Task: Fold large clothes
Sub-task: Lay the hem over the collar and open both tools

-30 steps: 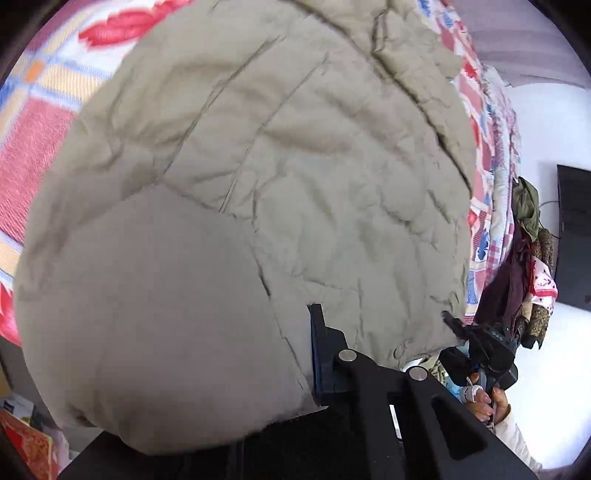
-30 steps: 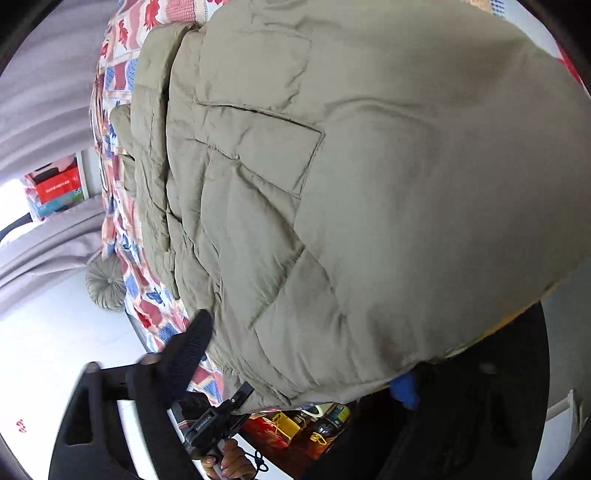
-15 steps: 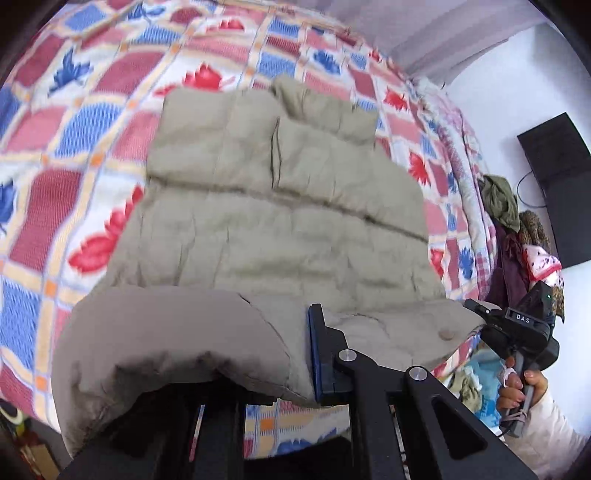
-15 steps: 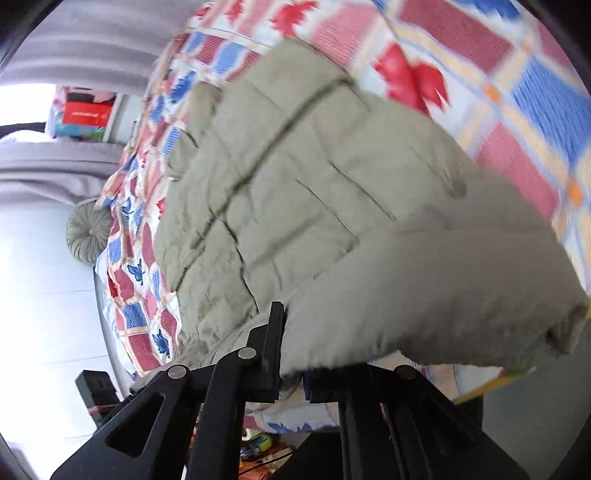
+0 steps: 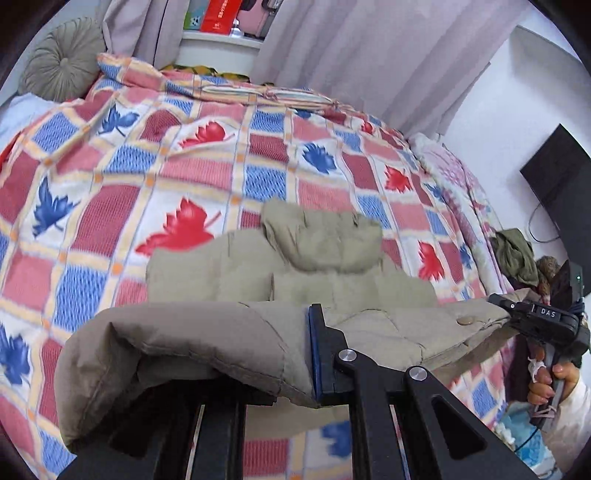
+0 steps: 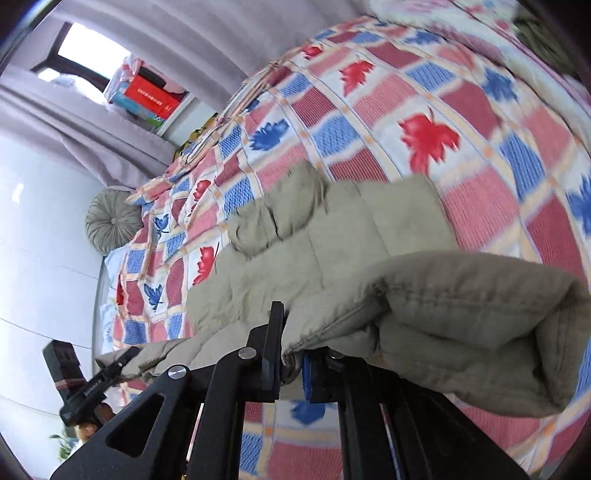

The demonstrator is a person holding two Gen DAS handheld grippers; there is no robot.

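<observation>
A khaki puffer jacket (image 5: 332, 288) lies on the bed with its hood towards the far side. Its near hem is lifted off the quilt and stretched between both grippers. In the left wrist view my left gripper (image 5: 308, 354) is shut on one end of the hem, and the padded fabric droops over its left finger. My right gripper (image 5: 506, 306) shows at the right edge, pinching the other end, with a hand (image 5: 546, 380) on its handle. In the right wrist view the right gripper (image 6: 290, 358) is shut on the hem. The left gripper (image 6: 122, 360) shows low at the left.
The bed carries a checked quilt (image 5: 184, 166) with red and blue leaves. A round grey cushion (image 5: 62, 62) sits at its far corner, with curtains (image 5: 369, 55) and a shelf of boxes (image 5: 221, 18) behind. Piled clothes (image 5: 517, 254) and a dark screen (image 5: 561, 177) stand at the right.
The right gripper has shut on the hem. Both grippers have risen and pulled back with the hem, so the jacket no longer fills the views and the whole bed shows.
</observation>
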